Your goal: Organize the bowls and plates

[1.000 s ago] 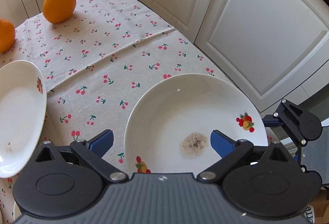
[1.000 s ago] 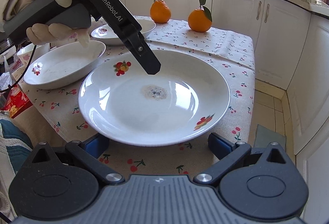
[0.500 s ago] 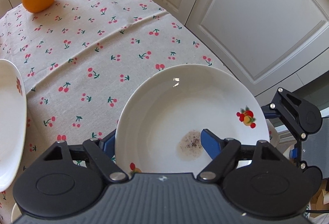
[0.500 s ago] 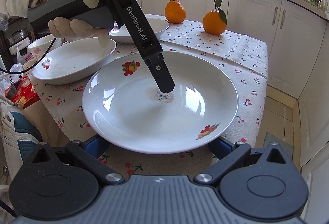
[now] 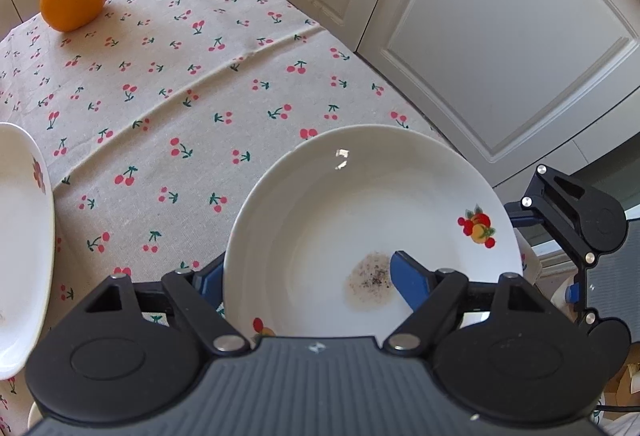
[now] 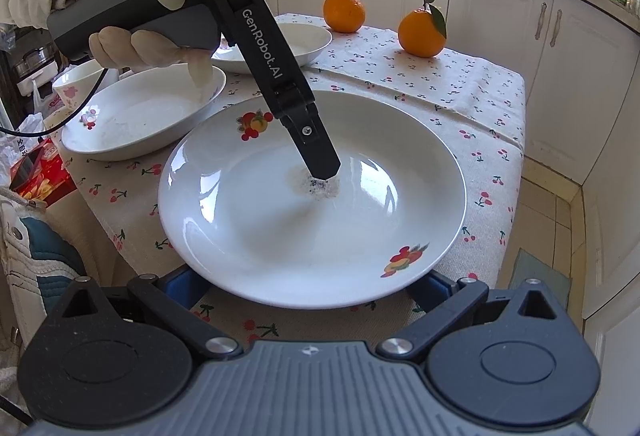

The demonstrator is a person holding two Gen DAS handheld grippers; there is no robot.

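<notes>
A large white plate (image 6: 312, 203) with fruit prints and a speckled stain in its middle lies on the cherry-print tablecloth (image 6: 440, 83); it also shows in the left wrist view (image 5: 372, 228). My left gripper (image 5: 308, 276) straddles the plate's near rim, one blue finger (image 5: 408, 276) inside by the stain, the other outside under the rim. In the right wrist view that inner finger (image 6: 316, 147) touches the stain. My right gripper (image 6: 304, 288) is open at the plate's opposite edge, fingers low on either side. A shallow white bowl (image 6: 140, 115) sits to the left.
Another white dish (image 6: 296, 43) and a small cup (image 6: 80, 79) stand behind the bowl. Two oranges (image 6: 420, 31) sit at the table's far end. White cabinets (image 6: 560, 55) surround the table. A red package (image 6: 36, 179) lies low at the left.
My left gripper has come down and forward over the plate's rim, its inner finger reaching the stain. The right gripper has moved slightly closer to the plate.
</notes>
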